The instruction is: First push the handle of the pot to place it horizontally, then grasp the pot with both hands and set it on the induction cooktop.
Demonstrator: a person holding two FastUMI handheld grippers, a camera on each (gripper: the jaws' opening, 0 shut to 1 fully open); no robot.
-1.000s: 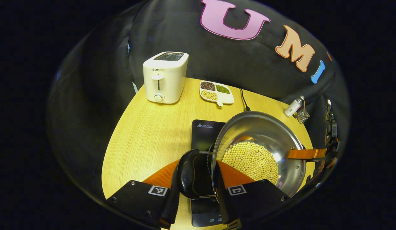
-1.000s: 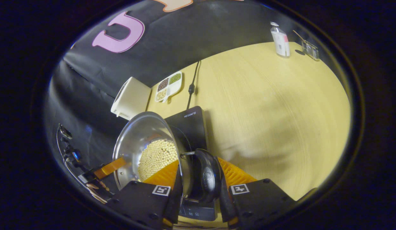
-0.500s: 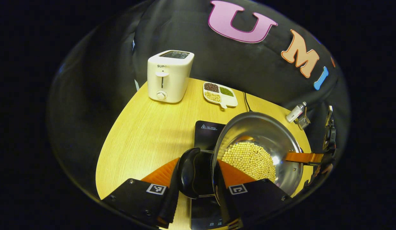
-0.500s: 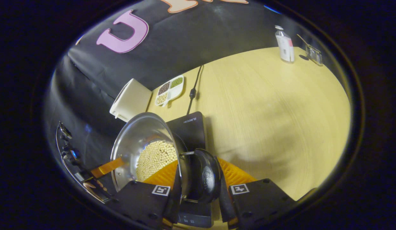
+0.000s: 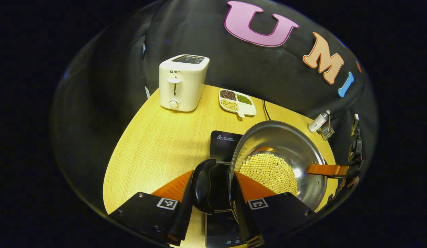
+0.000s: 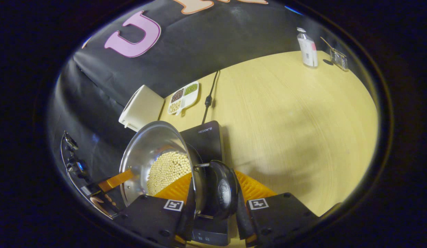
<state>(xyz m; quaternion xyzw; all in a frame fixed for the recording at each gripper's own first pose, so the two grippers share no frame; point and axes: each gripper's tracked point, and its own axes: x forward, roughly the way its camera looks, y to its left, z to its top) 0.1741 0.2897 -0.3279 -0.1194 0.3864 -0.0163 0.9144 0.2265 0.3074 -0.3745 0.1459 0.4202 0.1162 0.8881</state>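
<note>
A: Where is the pot?

B: The steel pot (image 5: 296,144), with a layer of soybeans (image 5: 268,172) in its bottom, is over the black induction cooktop (image 5: 225,141) on the wooden bench (image 5: 158,144). Whether its base touches the glass, I cannot tell. In the right gripper view the same pot (image 6: 148,148) covers the near left part of the cooktop (image 6: 208,136).

A: And the tongs?

B: The left tongs (image 5: 211,210) are closed on the pot's black side handle (image 5: 203,186), one finger on each side of it. In the right gripper view the right tongs (image 6: 213,215) clamp the opposite black handle (image 6: 222,189) the same way. So the pot is gripped at both ends.

A: Can you see one pair of tongs from the other?

B: Yes. In the left gripper view the right tongs show as an orange strip (image 5: 328,169) at the pot's far right rim. In the right gripper view the left tongs' orange strip (image 6: 115,179) sits at the pot's left rim, with fingertips of a hand (image 6: 101,199) just below it.

A: What else is on the bench?

B: A white toaster (image 5: 182,82) at the far left, a divided dish of beans (image 5: 237,102) just right of it, and the cooktop's black cord (image 6: 208,98) running toward the far wall. At the far right stand a small white bottle (image 6: 307,46) and a little wire rack (image 6: 338,57) beside it.
</note>
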